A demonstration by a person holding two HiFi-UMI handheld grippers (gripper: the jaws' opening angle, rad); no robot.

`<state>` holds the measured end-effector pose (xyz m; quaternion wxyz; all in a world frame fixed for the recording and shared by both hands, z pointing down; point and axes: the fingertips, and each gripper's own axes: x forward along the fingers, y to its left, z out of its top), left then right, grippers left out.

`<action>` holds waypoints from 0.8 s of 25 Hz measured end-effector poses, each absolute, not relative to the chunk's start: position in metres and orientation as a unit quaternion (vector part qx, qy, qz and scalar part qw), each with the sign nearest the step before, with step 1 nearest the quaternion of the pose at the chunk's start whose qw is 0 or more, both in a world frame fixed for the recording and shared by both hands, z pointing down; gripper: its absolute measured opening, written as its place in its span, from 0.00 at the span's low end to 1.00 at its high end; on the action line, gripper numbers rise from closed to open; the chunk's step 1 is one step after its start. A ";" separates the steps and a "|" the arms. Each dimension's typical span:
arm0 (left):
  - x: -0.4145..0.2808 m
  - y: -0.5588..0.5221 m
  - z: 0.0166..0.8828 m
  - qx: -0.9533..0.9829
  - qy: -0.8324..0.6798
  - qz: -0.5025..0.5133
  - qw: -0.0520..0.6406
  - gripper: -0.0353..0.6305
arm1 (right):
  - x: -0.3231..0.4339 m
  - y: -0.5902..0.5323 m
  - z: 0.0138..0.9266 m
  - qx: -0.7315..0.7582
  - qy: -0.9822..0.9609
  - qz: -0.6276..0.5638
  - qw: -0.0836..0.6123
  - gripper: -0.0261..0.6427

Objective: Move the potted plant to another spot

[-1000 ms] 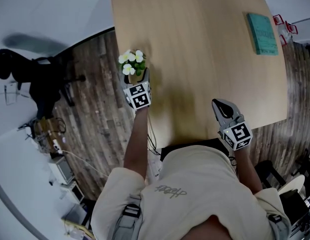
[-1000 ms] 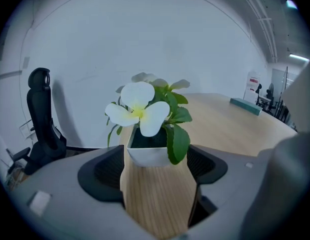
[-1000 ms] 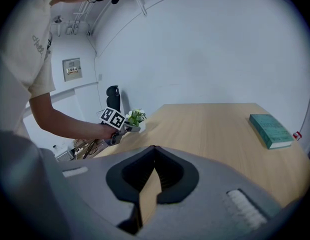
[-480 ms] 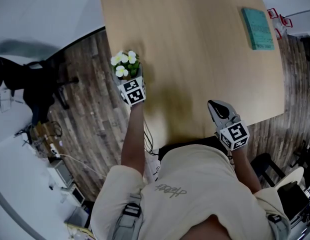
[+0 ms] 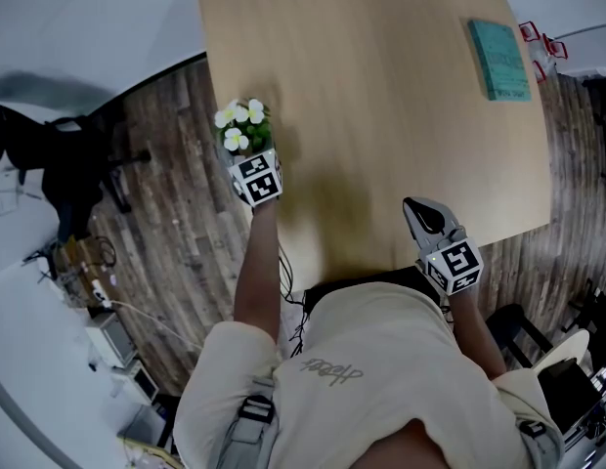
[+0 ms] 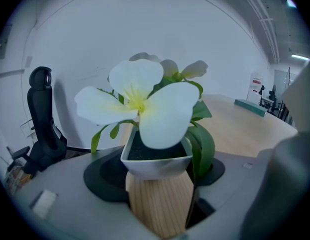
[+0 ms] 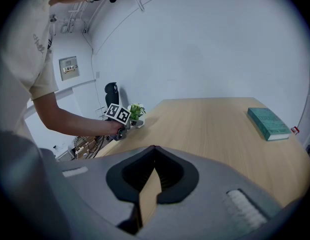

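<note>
Since the earlier frame the left gripper (image 5: 250, 156) has come closer, and its fingers are closing around the potted plant (image 5: 240, 127) at the tabletop (image 5: 381, 96) left edge, where an uneven squeeze may tip it off, while the right gripper (image 5: 415, 206) fingers stay pressed together.

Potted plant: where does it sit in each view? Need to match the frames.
Head view: potted plant at the table's left edge.
Left gripper view: potted plant dead centre, close up.
Right gripper view: potted plant small, left of centre, on the table's far-left edge.
Shared landmark: teal book, on the table's opposite side.
</note>
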<state>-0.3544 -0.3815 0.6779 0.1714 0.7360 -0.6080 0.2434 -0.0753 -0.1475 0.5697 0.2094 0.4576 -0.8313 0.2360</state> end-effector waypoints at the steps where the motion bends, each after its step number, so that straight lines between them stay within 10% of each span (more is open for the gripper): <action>1: -0.355 -0.379 0.675 0.735 -0.610 0.241 0.171 0.58 | -0.075 -0.148 0.569 0.459 -0.832 0.233 0.208 0.05; 20: -0.346 -0.292 0.584 0.742 -0.621 0.203 0.152 0.58 | -0.087 -0.142 0.534 0.447 -0.863 0.178 0.156 0.04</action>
